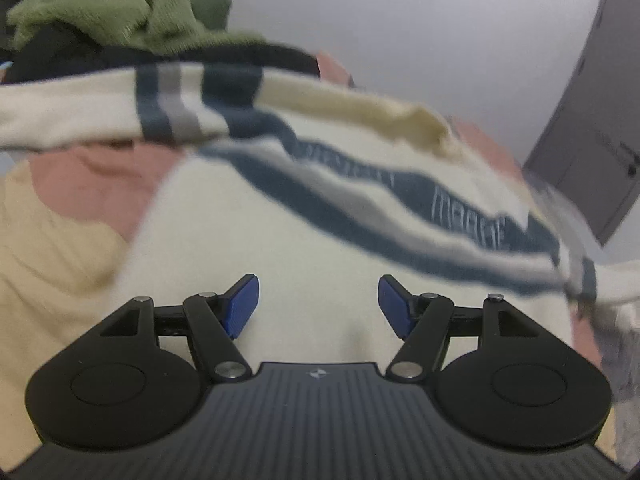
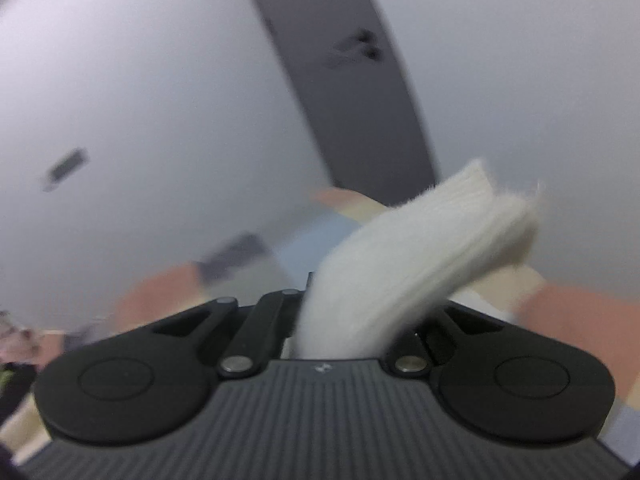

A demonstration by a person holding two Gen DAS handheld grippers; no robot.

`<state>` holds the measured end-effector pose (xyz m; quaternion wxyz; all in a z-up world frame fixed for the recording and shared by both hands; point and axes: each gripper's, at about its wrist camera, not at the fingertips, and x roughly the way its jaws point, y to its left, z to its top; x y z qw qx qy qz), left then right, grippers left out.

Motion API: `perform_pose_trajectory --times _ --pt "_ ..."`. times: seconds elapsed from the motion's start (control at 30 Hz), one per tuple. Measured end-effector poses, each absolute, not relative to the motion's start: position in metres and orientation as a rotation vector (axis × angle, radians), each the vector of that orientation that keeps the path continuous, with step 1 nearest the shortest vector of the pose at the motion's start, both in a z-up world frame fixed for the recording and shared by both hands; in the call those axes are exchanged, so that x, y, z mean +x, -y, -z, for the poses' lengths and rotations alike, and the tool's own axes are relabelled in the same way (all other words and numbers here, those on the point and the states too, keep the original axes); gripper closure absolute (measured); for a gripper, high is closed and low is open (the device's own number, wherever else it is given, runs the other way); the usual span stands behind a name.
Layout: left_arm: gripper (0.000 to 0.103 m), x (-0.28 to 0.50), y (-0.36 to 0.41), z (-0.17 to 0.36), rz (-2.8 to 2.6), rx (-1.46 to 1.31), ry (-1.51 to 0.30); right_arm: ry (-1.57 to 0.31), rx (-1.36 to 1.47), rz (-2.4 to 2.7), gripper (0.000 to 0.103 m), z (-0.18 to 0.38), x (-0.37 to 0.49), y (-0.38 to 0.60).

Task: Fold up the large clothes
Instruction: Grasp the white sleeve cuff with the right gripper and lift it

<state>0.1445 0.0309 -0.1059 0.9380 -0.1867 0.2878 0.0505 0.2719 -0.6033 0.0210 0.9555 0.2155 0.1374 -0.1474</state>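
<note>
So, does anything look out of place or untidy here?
Yes. The cream sweater is not flat: one sleeve lies askew across the top. Behind it, a green garment sits crumpled in a heap. The right gripper pinches a bunched white cloth; the left gripper is open.

Patchwork bedcover (image 1: 80, 184) — pink and yellow — carries a cream striped sweater (image 1: 248, 232) and green garment (image 1: 132, 4).

One striped sweater (image 1: 304, 184), one green garment (image 1: 120, 4), two hand-held grippers (image 1: 318, 304) (image 2: 340, 320).
</note>
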Motion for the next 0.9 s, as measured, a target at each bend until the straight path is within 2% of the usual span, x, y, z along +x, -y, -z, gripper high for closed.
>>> perform_pose_trajectory --times 0.27,0.43,0.7,0.9 --pt "0.032 0.122 -0.066 0.074 -0.068 -0.512 -0.509 -0.191 0.278 0.039 0.093 -0.129 0.246 0.489" --pt "0.032 0.102 -0.091 0.059 -0.086 -0.578 -0.429 -0.195 0.12 -0.189 0.093 -0.161 0.227 0.378" --pt "0.032 0.075 -0.134 0.043 -0.127 -0.645 -0.345 -0.297 -0.068 -0.509 0.093 -0.137 0.187 0.213" --pt "0.032 0.053 -0.167 0.038 -0.147 -0.676 -0.303 -0.426 -0.199 -0.664 0.092 -0.078 0.164 0.127"
